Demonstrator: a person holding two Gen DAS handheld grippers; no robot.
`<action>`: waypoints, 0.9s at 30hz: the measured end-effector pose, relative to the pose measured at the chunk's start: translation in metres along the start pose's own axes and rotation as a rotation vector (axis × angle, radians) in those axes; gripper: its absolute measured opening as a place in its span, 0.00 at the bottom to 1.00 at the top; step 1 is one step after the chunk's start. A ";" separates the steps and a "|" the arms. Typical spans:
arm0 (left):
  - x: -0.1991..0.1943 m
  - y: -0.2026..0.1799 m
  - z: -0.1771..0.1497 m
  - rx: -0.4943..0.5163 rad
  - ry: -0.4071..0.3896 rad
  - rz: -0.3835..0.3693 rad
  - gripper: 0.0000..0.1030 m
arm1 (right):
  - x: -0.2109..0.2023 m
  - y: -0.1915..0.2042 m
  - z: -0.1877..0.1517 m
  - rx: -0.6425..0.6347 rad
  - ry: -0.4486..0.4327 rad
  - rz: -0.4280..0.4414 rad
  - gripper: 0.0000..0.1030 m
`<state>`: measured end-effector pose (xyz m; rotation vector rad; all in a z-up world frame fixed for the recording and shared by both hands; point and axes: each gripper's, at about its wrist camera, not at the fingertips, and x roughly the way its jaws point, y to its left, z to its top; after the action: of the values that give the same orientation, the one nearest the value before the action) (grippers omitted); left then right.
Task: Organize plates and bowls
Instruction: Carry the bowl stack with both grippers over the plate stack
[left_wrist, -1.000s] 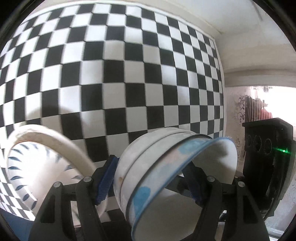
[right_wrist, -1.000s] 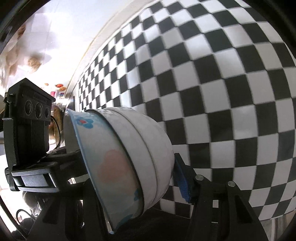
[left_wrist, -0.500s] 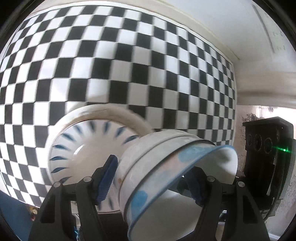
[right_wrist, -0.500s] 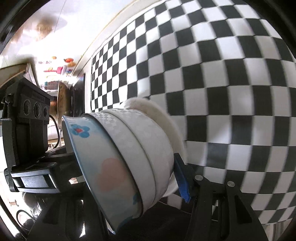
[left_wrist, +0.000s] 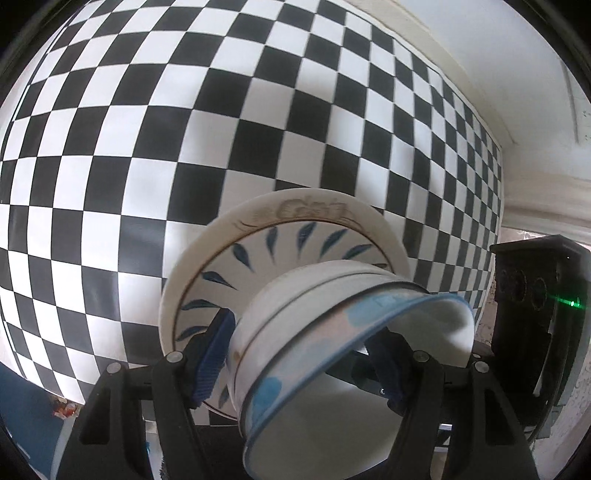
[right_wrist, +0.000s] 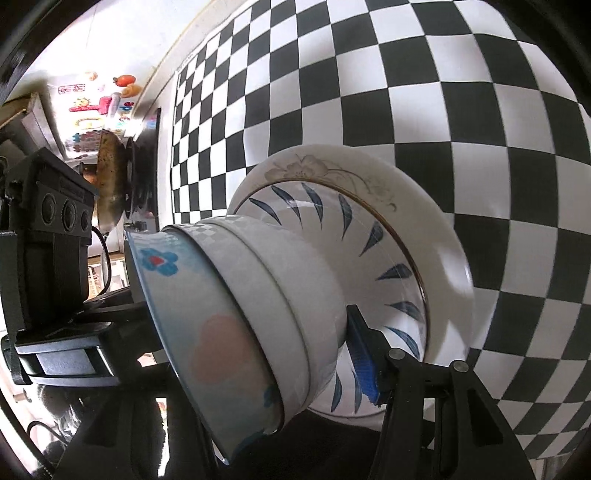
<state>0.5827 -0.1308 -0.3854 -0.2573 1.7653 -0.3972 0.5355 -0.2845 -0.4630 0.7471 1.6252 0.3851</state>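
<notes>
Nested glossy bowls (left_wrist: 295, 332) clamped between both claws, left claw (left_wrist: 303, 365), right claw (right_wrist: 258, 354), leaf-patterned plates (right_wrist: 369, 236), checkered cloth (left_wrist: 184, 147).

Nested bowls (left_wrist: 295, 332) between both tools, above stacked plates (left_wrist: 295, 229) on checkered cloth (left_wrist: 184, 129).
</notes>
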 end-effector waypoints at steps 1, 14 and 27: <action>0.002 -0.001 0.001 -0.002 0.002 0.000 0.65 | 0.003 0.001 0.003 0.003 0.002 -0.004 0.54; 0.002 0.010 0.006 0.002 0.021 -0.013 0.65 | 0.009 0.000 0.012 0.025 0.013 -0.029 0.53; -0.001 0.017 0.001 -0.029 0.032 -0.022 0.65 | 0.015 0.004 0.007 0.038 0.045 -0.039 0.53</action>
<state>0.5845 -0.1146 -0.3915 -0.2931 1.8020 -0.3938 0.5426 -0.2723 -0.4730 0.7392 1.6914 0.3463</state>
